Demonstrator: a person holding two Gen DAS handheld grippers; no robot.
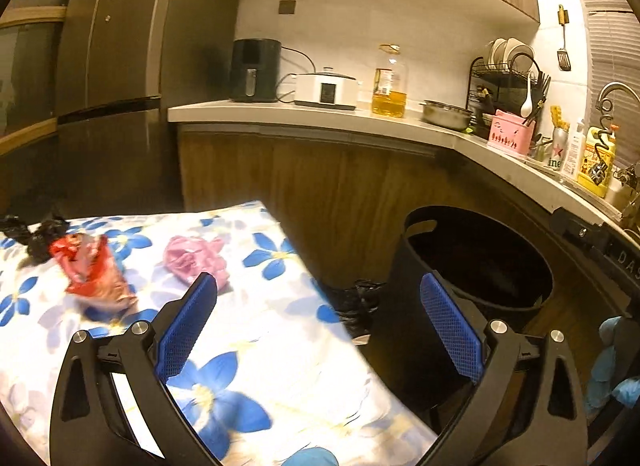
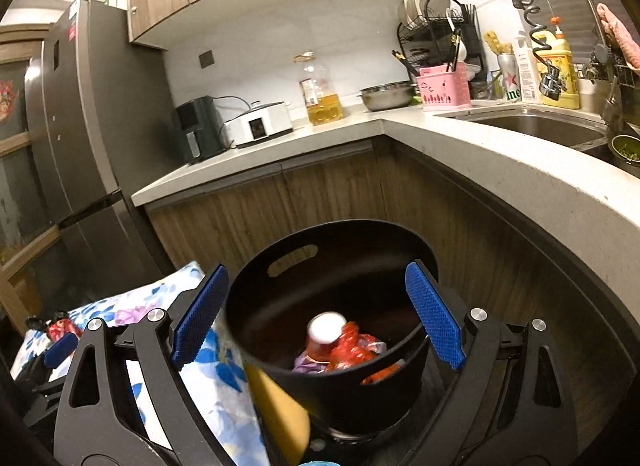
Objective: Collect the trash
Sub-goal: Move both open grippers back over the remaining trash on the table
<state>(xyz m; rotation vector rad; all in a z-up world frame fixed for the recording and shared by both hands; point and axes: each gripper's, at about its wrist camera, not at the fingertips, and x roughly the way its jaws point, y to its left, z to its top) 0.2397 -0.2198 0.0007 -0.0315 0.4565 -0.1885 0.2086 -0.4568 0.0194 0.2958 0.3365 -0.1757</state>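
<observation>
Both grippers stand spread wide and empty. The right gripper tilts down over the black bin, which holds a white-capped bottle and red wrappers. The left gripper hangs over the edge of the flowered cloth, where a red wrapper, a pink bag and black scraps lie. On the counter, a green can reads "ine".
</observation>
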